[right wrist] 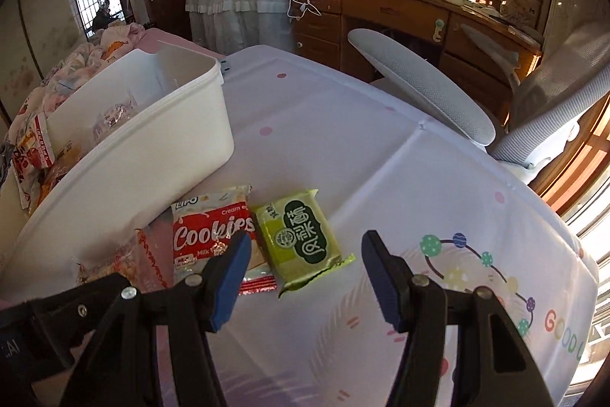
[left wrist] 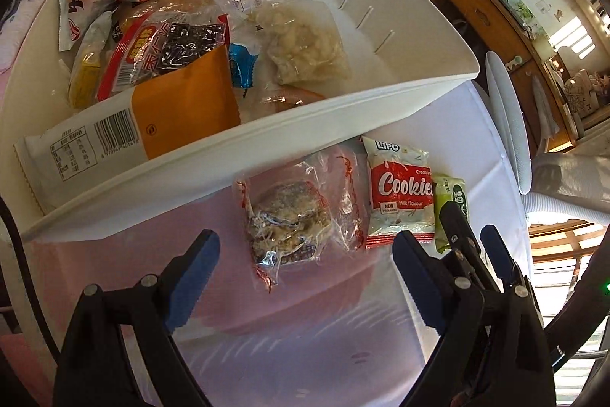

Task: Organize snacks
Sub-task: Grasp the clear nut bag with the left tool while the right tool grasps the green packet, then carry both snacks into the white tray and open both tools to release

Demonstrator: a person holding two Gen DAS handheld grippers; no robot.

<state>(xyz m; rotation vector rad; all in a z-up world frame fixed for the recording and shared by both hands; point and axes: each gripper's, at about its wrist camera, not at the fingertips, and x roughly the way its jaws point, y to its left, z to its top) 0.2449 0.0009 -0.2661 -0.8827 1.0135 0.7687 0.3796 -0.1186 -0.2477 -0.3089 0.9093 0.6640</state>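
A white bin [left wrist: 267, 136] holds several snack packs; it also shows in the right wrist view [right wrist: 152, 140]. Three snacks lie on the tablecloth in front of it: a clear-wrapped pastry [left wrist: 289, 220], a red Cookies pack [left wrist: 400, 193] and a green pack [left wrist: 451, 201]. My left gripper [left wrist: 305, 254] is open and empty, just short of the clear-wrapped pastry. My right gripper [right wrist: 305, 262] is open and empty, its jaws either side of the green pack [right wrist: 301, 239], with the Cookies pack [right wrist: 213, 227] to its left. The right gripper also shows in the left wrist view [left wrist: 472, 231].
The table [right wrist: 419, 178] has a white cloth with coloured dots. A grey chair [right wrist: 419, 86] stands at its far edge, with a wooden cabinet [right wrist: 381, 10] behind. Bedding [right wrist: 76, 63] lies beyond the bin.
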